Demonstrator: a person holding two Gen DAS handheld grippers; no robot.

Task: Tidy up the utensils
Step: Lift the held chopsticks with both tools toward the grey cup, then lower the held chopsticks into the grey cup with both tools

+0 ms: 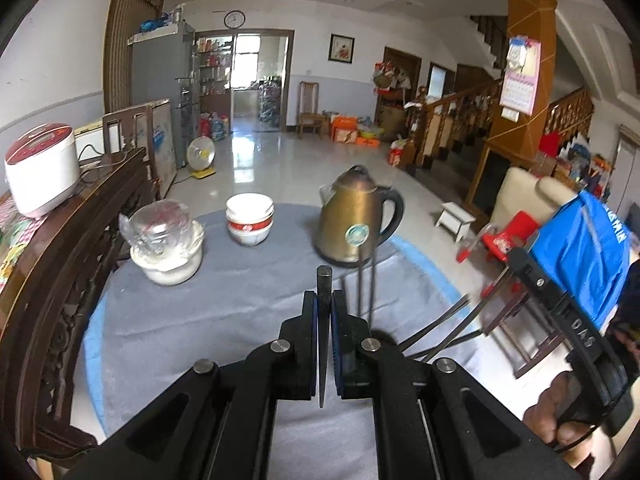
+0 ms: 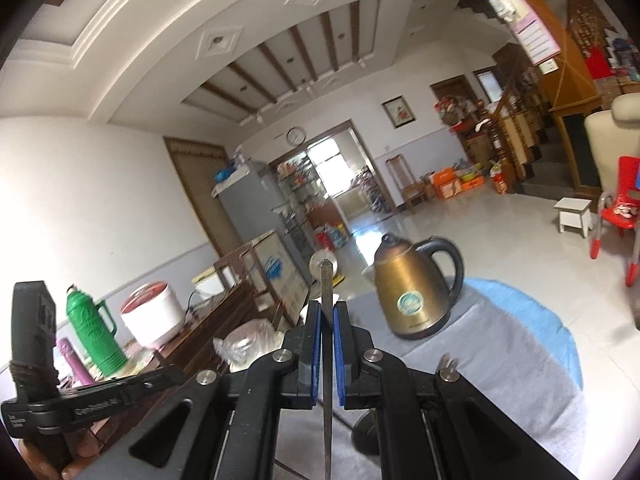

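Left gripper (image 1: 324,308) and right gripper (image 2: 327,316) each clamp one slim dark metal chopstick (image 1: 323,280) above the grey tablecloth (image 1: 224,300) (bronze kettle (image 1: 352,220) beyond). Align both tips before lowering.

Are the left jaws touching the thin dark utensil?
Touching: the left wrist view shows the left gripper shut on the thin dark utensil, pads against both sides.

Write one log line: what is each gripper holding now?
left gripper: shut on chopstick | right gripper: shut on metal chopstick | kettle: on table
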